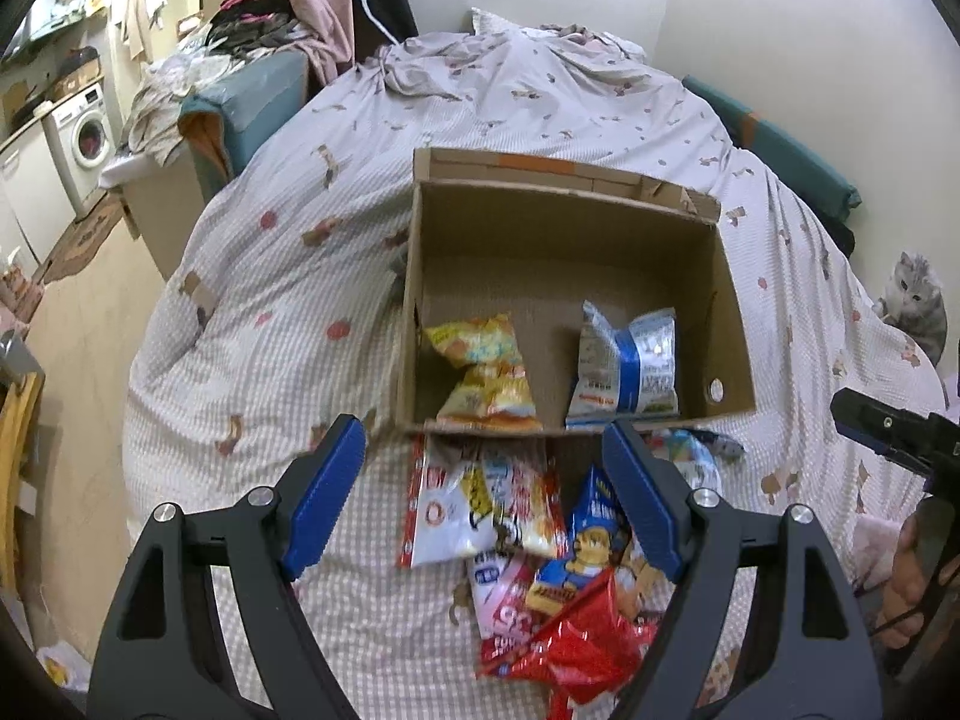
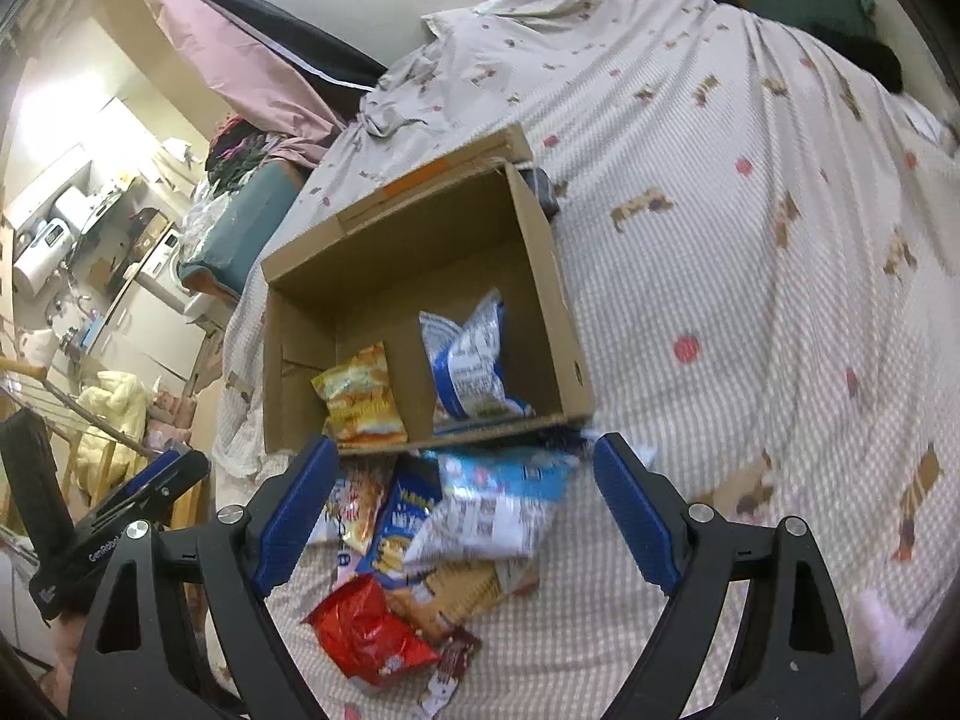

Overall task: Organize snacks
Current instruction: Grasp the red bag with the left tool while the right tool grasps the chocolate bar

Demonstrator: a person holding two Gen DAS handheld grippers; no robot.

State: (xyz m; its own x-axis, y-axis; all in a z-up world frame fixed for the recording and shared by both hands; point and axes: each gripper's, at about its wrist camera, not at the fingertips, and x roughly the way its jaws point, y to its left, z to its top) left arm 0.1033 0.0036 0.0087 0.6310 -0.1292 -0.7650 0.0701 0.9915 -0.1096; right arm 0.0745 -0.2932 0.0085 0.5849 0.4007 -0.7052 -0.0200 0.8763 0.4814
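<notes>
An open cardboard box lies on the bed. Inside it are a yellow-orange snack bag and a blue-and-white bag. In front of the box lies a pile of snack packets: a white-and-red bag, a blue bag with a cartoon figure, a red foil bag, a light blue-and-white bag. My left gripper is open above the pile. My right gripper is open above the pile too.
The bed has a checked cover with small prints. A grey cat sits at the bed's right edge. A laundry-covered sofa and a washing machine stand on the left.
</notes>
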